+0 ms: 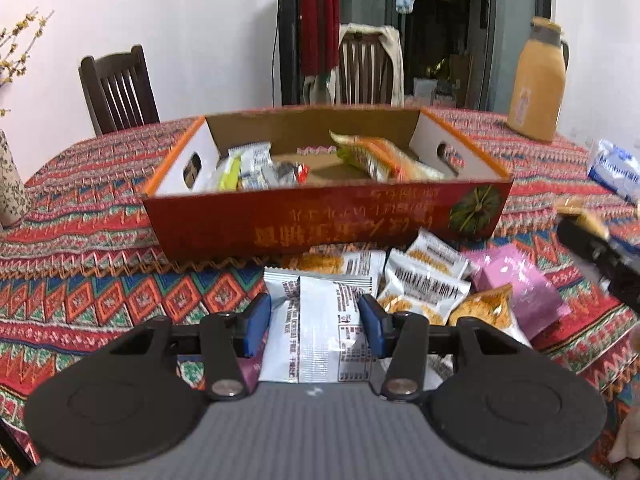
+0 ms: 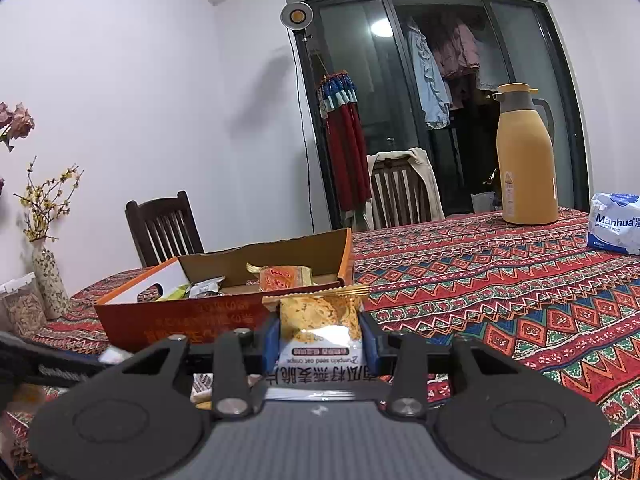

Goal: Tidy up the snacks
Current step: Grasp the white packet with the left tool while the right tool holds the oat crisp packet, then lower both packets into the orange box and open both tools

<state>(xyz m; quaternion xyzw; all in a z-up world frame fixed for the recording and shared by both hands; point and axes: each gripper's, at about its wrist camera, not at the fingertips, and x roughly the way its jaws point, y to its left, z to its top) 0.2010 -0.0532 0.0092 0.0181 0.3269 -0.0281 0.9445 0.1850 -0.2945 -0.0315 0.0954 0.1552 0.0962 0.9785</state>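
Note:
An open orange cardboard box (image 1: 320, 224) stands on the patterned tablecloth and holds several snack packets (image 1: 372, 156). In front of it lies a pile of loose packets (image 1: 424, 280), among them a pink packet (image 1: 516, 284). My left gripper (image 1: 316, 320) is shut on a silver-white snack packet (image 1: 320, 328), its blue pads pressing both sides. My right gripper (image 2: 320, 344) is shut on a pumpkin seed oat crisp packet (image 2: 320, 320), held above the table just right of the box (image 2: 192, 320). The right gripper also shows at the edge of the left wrist view (image 1: 600, 248).
A yellow thermos jug (image 2: 524, 156) and a blue-white tissue pack (image 2: 612, 224) stand at the far right of the table. A vase with flowers (image 2: 48, 280) and a clear container (image 2: 24, 308) stand at the left. Two wooden chairs (image 1: 120, 88) are behind the table.

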